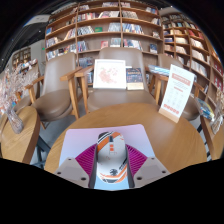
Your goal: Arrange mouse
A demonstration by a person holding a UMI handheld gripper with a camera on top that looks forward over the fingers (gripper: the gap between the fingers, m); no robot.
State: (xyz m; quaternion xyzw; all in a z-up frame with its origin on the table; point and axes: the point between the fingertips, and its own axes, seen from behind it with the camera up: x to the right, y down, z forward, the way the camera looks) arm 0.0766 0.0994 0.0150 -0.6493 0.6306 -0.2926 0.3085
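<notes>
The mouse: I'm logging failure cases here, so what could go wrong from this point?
1. The mouse sits between the claw fingers; whether they press it is unclear, so its rounded shell might slip out if lifted.
2. It lies on a white mat on the round table; dragging rather than lifting could pull the mat askew.

The tool [111, 172] points forward and slightly down, its two fingers [78, 170] spread apart at either side with a gap left between them. The pads cannot be made out.
</notes>
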